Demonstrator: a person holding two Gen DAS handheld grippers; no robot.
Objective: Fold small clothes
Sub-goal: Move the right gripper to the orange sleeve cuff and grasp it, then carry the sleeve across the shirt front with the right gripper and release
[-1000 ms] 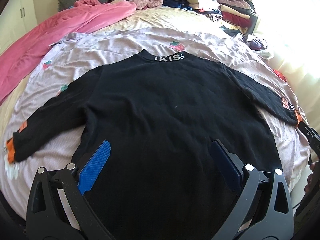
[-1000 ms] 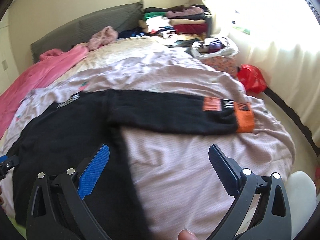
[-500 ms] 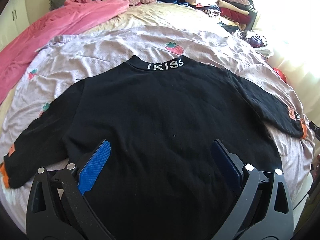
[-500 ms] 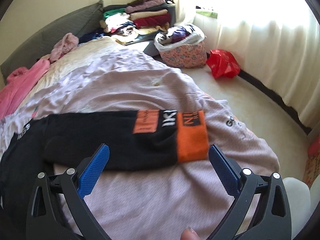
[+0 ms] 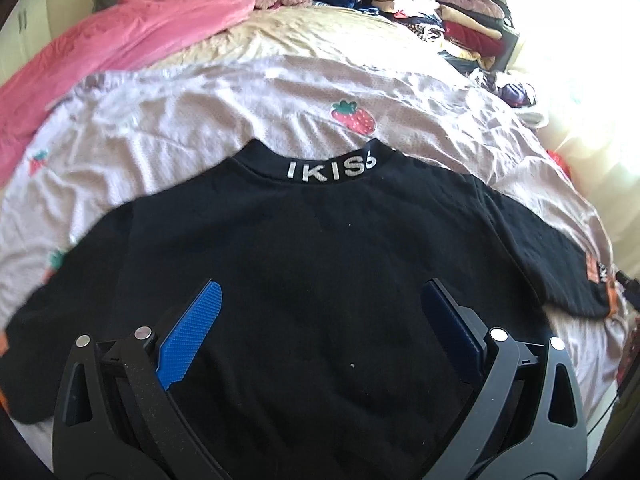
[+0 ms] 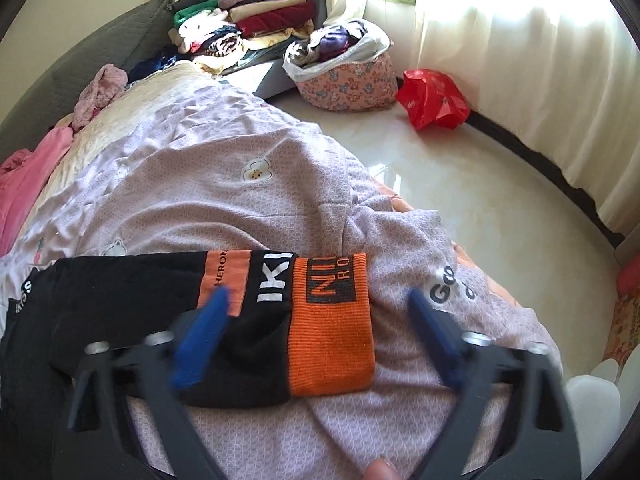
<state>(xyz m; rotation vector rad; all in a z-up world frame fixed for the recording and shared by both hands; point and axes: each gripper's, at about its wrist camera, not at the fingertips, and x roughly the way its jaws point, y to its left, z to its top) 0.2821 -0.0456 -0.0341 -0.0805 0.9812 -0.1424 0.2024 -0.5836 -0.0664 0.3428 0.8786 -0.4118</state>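
A black sweatshirt [image 5: 312, 280] lies spread flat, back side up, on a pale lilac bedspread [image 5: 208, 120] printed with strawberries. Its collar, lettered IKISS, points to the far side, and its 2 sleeves stretch out to the left and right.

The left gripper [image 5: 320, 312] hangs over the near middle of the sweatshirt's body. Its jaws stand wide apart with only the flat cloth below them; the blue pads [image 5: 192, 332] press on nothing.

The right gripper [image 6: 316, 320] is over the end of the right sleeve [image 6: 224, 312], whose orange cuff [image 6: 332, 332] lies near the right edge of the bed. Its jaws are closing: the left pad is over the black part of the sleeve beside an orange patch, the right pad is over bare bedspread just past the cuff, so the cuff lies between them. The pads are blurred and do not yet pinch the cloth. A fingertip [image 6: 380, 470] shows at the near edge of the right wrist view.

At the far end of the bed lie a pink blanket [image 5: 120, 48] and a stack of folded clothes [image 6: 248, 28]. On the floor to the right stand a floral bag [image 6: 348, 80] and a red plastic bag [image 6: 432, 100], in front of a white curtain [image 6: 520, 60].
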